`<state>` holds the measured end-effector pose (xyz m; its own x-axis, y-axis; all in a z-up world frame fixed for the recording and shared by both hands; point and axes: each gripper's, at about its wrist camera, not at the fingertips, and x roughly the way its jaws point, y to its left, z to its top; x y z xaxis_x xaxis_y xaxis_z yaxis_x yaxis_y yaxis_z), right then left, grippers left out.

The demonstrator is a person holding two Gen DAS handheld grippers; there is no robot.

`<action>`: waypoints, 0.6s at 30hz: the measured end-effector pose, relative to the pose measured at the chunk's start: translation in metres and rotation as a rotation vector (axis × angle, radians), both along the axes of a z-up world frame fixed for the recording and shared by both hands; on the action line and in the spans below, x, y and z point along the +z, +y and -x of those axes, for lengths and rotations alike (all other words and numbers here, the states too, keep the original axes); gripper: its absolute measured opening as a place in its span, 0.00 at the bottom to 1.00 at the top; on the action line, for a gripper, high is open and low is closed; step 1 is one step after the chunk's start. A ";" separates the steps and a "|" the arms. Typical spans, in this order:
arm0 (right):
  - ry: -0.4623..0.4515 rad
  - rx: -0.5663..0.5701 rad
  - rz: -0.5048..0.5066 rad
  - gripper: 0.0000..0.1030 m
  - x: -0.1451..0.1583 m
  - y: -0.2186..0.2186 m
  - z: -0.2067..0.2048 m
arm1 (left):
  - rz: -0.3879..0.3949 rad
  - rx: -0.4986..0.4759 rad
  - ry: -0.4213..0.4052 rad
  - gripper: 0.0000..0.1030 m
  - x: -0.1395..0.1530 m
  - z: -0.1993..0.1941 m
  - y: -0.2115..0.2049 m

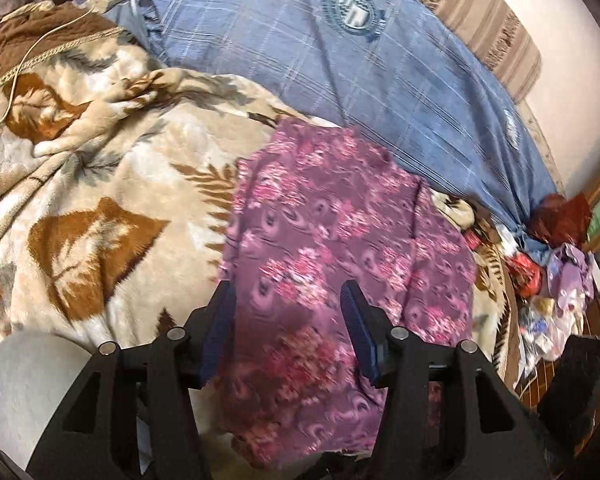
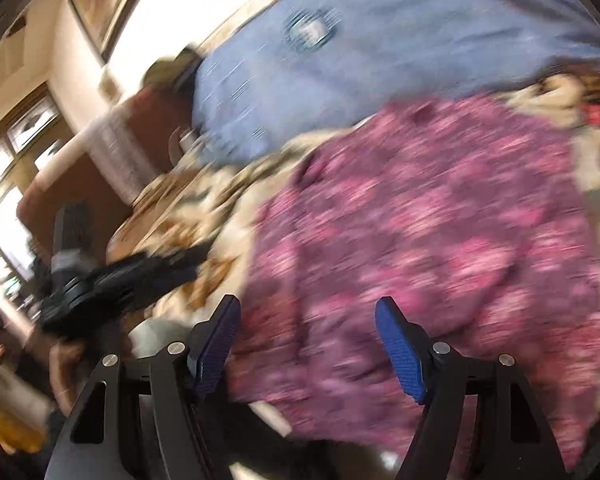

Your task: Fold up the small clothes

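A purple garment with pink flowers [image 1: 340, 232] lies spread on a beige and brown leaf-patterned blanket [image 1: 100, 200]. My left gripper [image 1: 288, 292] is open above the garment's near part, holding nothing. In the right wrist view, which is motion-blurred, the same garment [image 2: 440, 220] fills the middle and right. My right gripper [image 2: 308, 308] is open over its near left edge, holding nothing. The left gripper [image 2: 112, 284] shows there as a dark blurred shape at the left, over the blanket [image 2: 204, 200].
A blue checked pillow [image 1: 340, 60] lies behind the garment, also in the right wrist view [image 2: 360, 40]. A white cable [image 1: 32, 48] runs over the blanket at the far left. A heap of small items [image 1: 552, 276] lies at the right. A black device [image 1: 580, 384] sits near right.
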<state>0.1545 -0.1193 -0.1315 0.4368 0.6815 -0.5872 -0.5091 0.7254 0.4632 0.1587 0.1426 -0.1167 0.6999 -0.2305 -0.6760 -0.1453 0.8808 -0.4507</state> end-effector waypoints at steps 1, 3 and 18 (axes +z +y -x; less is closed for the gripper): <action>0.020 0.053 0.003 0.66 -0.002 0.013 0.000 | 0.016 0.006 -0.007 0.52 -0.002 -0.001 0.005; 0.069 0.099 0.066 0.67 -0.008 0.037 -0.007 | 0.026 0.042 -0.028 0.52 -0.006 0.000 0.016; 0.150 0.149 0.395 0.05 -0.063 0.121 -0.038 | 0.178 0.099 -0.014 0.52 -0.028 -0.005 0.045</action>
<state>0.1921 0.0014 -0.1944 0.2414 0.4413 -0.8643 -0.5698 0.7854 0.2419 0.1640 0.1879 -0.1451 0.7344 -0.2751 -0.6204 -0.2196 0.7686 -0.6009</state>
